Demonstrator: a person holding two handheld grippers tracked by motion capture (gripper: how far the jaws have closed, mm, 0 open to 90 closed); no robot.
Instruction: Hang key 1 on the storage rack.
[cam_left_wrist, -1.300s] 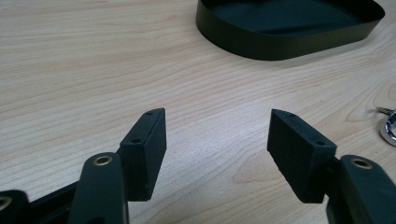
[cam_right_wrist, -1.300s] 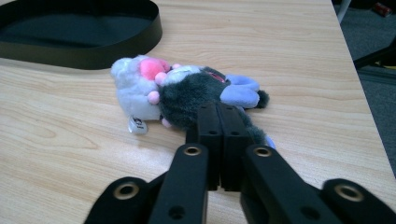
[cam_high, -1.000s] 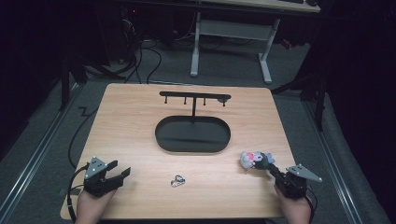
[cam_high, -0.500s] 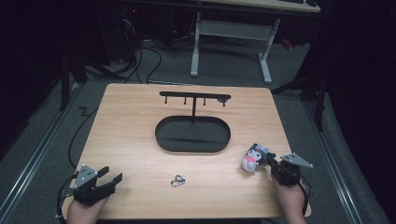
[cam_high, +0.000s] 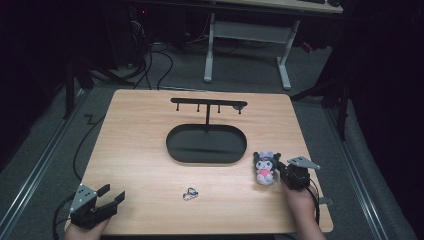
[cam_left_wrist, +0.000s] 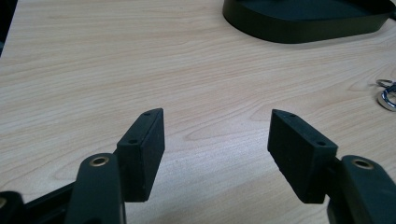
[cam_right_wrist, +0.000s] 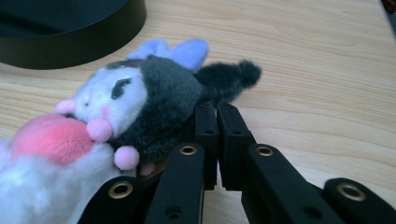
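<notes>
The plush toy (cam_high: 264, 168) lies on the counter (cam_high: 145, 145) near its right edge, just off the right end of the black oval tray (cam_high: 206, 144). Its long axis runs from far to near: the dark head with the pale blue bow points toward the far edge, the white body with a pink patch toward the person. The right gripper (cam_high: 286, 172) sits just beside it on the right, and in the right gripper view its fingers (cam_right_wrist: 205, 135) are pressed together against the dark fur at the head's side; whether they pinch any fur I cannot tell.

The counter is light wood grain, standing on grey carpet in a dark room. A black hook stand (cam_high: 207, 106) rises from the tray. A small metal ring clasp (cam_high: 189, 193) lies near the near edge.

At the near left corner, the left gripper (cam_high: 112, 196) is held low, angled toward the tray, fingers (cam_left_wrist: 142, 149) wide apart over bare wood.
</notes>
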